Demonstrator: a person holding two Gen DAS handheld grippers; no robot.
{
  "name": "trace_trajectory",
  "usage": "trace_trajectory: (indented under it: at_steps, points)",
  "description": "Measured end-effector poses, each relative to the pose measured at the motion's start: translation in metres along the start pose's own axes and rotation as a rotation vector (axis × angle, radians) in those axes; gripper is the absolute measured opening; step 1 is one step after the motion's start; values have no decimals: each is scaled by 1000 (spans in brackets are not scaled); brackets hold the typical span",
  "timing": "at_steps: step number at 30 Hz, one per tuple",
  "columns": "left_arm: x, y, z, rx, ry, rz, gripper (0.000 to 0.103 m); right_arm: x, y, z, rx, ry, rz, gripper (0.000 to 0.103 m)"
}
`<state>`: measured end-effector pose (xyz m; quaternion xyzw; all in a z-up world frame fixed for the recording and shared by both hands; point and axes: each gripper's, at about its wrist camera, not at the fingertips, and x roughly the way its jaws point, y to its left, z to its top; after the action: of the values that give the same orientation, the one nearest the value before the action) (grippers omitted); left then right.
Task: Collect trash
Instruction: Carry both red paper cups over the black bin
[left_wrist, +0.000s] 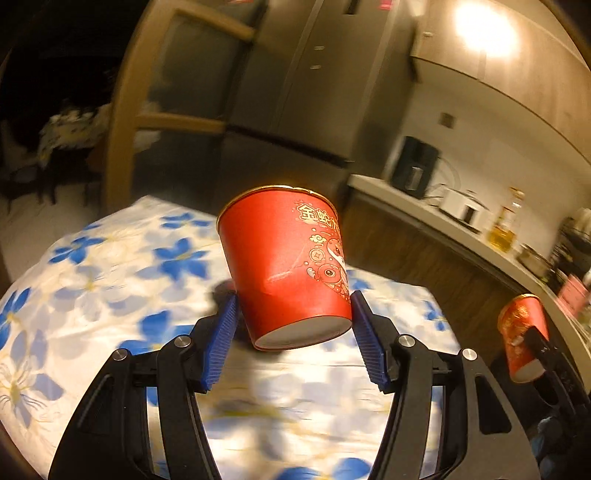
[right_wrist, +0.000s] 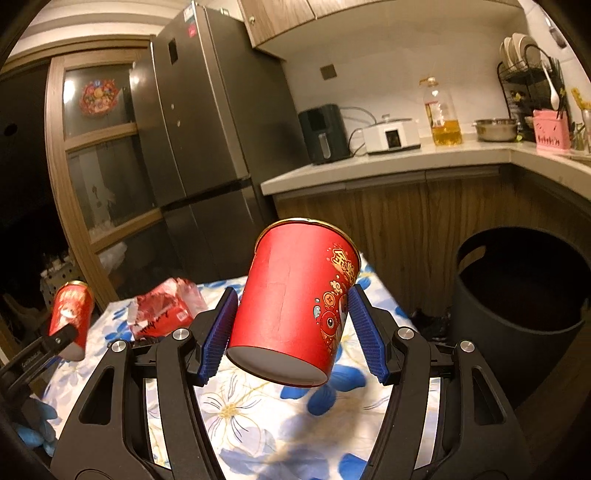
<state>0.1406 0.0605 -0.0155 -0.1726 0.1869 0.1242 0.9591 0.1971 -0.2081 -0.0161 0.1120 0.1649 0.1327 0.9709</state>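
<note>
In a dim kitchen, a flowered tablecloth (right_wrist: 258, 417) covered the table. Each claw clamped a red paper cup clear above it: the left gripper (left_wrist: 293, 332) on one cup (left_wrist: 286, 266), the right gripper (right_wrist: 291, 332) on another (right_wrist: 295, 299), probably bound for the black bin (right_wrist: 517, 295) beyond the table's right edge. A crumpled red wrapper (right_wrist: 166, 306) lay near the far left corner.

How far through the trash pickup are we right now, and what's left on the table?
Done: nothing visibly binned; the dark trash bin shows no contents from this angle.
In hand: the left gripper clamps one red paper cup, the right gripper clamps another red paper cup, both lifted off the floral tablecloth.
Left: bin both cups, then the crumpled red wrapper lying on the table.
</note>
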Motion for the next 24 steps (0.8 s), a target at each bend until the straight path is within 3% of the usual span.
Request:
trace_trajectory:
  at_steps: [17,24]
  points:
    - [-7,-209,-20,255,-5,-412,59,-79,-107,46,39,-189,-216,61]
    - [-1,-280,-40,349,-11,-513,60,-86,-149,54,70,-219,-272,61]
